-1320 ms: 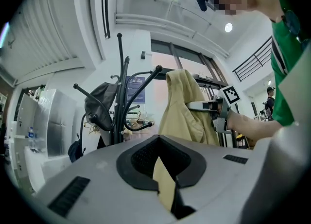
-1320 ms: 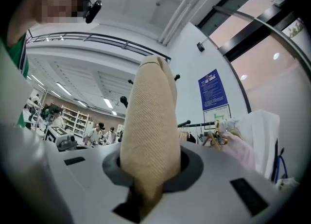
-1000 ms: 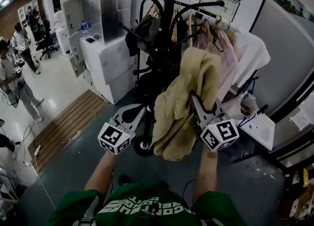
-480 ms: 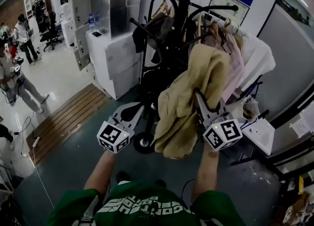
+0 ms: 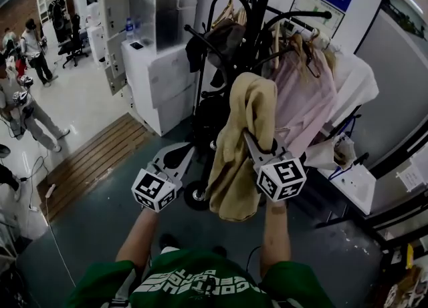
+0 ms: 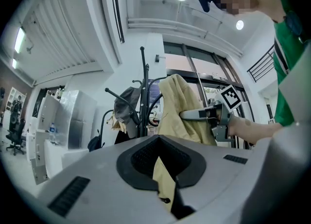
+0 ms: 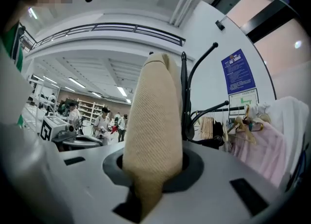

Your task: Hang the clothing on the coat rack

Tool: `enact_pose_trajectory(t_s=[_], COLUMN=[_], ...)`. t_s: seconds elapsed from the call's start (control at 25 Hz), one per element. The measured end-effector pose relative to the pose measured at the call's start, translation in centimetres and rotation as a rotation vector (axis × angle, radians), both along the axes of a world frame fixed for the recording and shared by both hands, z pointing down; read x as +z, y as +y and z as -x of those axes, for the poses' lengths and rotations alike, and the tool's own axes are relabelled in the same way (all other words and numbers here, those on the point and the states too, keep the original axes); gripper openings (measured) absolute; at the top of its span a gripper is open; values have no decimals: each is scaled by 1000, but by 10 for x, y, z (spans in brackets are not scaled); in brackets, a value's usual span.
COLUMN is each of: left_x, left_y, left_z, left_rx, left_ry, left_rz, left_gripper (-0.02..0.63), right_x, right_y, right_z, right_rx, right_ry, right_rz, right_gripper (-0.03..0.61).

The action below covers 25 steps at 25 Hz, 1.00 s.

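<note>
Right gripper (image 5: 251,141) clamps a fold of the jacket (image 5: 234,166), which rises above its jaws and hangs below them, just before the rack (image 5: 259,6); left gripper (image 5: 189,147), jaws together, pinches a buttoned edge

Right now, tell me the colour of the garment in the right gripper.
Beige garment; clearest in the right gripper view.
</note>
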<state>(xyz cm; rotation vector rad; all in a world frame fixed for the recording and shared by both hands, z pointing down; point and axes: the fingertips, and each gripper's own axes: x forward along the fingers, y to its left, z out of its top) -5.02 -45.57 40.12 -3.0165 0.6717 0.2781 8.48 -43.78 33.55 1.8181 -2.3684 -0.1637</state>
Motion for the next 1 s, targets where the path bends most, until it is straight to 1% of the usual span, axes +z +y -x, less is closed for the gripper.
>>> enact_pose_trajectory(t_s=[0.08, 0.24, 0.52, 0.64, 0.8, 1.0], left_x=[2, 6, 12, 13, 14, 15], left_y=[0, -2, 3, 7, 12, 24], left_z=[5, 14, 16, 14, 9, 0], left_rx=[-9, -25, -12, -5, 11, 34], left_ry=[-1, 1, -13, -23, -37, -46], left_rz=[4, 17, 29, 31, 34, 38], left_gripper=[5, 5, 5, 5, 5, 5], right_x=[8, 11, 19, 20, 19, 21], right_y=[-4, -6, 1, 7, 10, 23], right_z=[4, 10, 10, 8, 1, -3], right_rx=[-14, -38, -59, -52, -17, 10], right_ry=[-29, -64, -143, -146, -151, -178], right_rz=[14, 5, -54, -70, -83, -103], right_gripper=[84, 84, 84, 84, 86, 97])
